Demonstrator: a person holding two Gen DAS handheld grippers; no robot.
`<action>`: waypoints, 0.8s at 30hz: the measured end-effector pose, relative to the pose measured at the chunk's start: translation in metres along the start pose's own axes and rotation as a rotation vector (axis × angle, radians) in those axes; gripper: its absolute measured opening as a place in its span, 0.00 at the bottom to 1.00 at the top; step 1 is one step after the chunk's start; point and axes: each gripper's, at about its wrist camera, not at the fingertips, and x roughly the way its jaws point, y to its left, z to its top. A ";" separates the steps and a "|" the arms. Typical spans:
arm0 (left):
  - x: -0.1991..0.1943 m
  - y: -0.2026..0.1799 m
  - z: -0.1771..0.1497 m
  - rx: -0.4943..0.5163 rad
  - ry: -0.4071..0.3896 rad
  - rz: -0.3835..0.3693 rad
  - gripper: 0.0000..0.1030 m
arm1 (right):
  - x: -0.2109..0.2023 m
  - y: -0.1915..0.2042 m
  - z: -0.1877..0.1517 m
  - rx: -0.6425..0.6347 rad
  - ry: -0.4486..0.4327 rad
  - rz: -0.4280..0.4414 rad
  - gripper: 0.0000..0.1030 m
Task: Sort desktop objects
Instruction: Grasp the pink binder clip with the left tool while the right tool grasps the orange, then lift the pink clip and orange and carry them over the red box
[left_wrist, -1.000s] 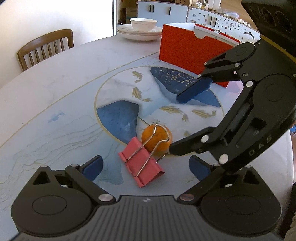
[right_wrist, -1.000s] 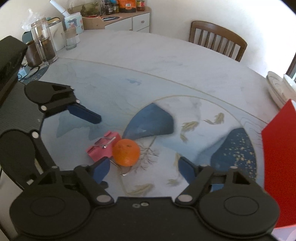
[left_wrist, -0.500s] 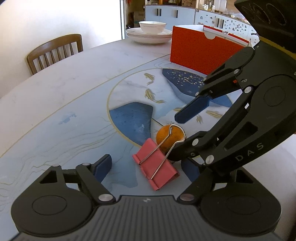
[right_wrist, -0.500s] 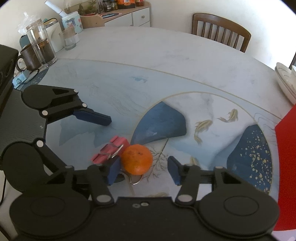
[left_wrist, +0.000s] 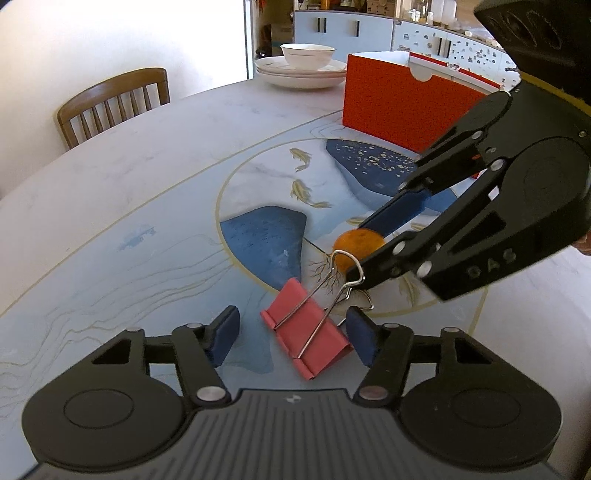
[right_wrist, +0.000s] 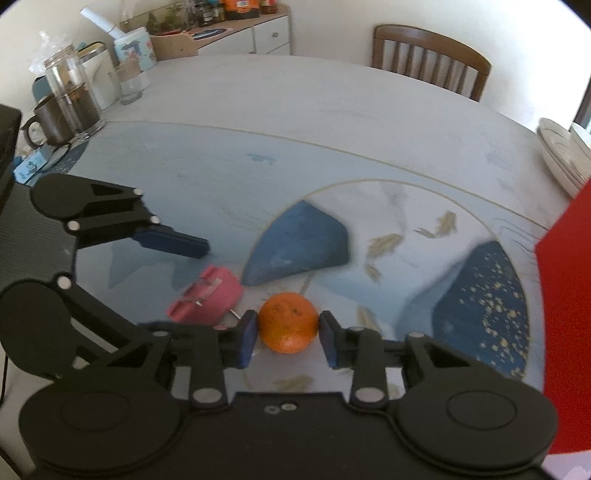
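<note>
Orange and round, a small tangerine (right_wrist: 288, 322) is sitting on the pale painted worktop (left_wrist: 155, 192), with the right hand-held gripper (right_wrist: 288, 334) closing its blue pads against both sides of the fruit. Just beside it, a pink metal binder clip (left_wrist: 306, 338) is lying between the fingers of the left hand-held gripper (left_wrist: 293, 336), whose jaws are closing around it, the left pad not yet touching.

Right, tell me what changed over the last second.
The right gripper closed in from wide open; its pads now press the orange. The left gripper is closing around the pink binder clip, one pad not yet touching. Orange, clip and red box stayed on the table.
</note>
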 end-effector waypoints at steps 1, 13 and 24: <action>0.000 0.000 0.000 -0.003 0.000 0.003 0.57 | -0.001 -0.003 -0.001 0.007 -0.001 -0.003 0.34; -0.007 -0.003 -0.002 -0.049 0.009 0.032 0.41 | -0.017 -0.020 -0.017 0.071 -0.018 -0.038 0.34; -0.010 -0.010 0.002 -0.140 0.032 0.014 0.32 | -0.042 -0.035 -0.042 0.121 -0.025 -0.067 0.34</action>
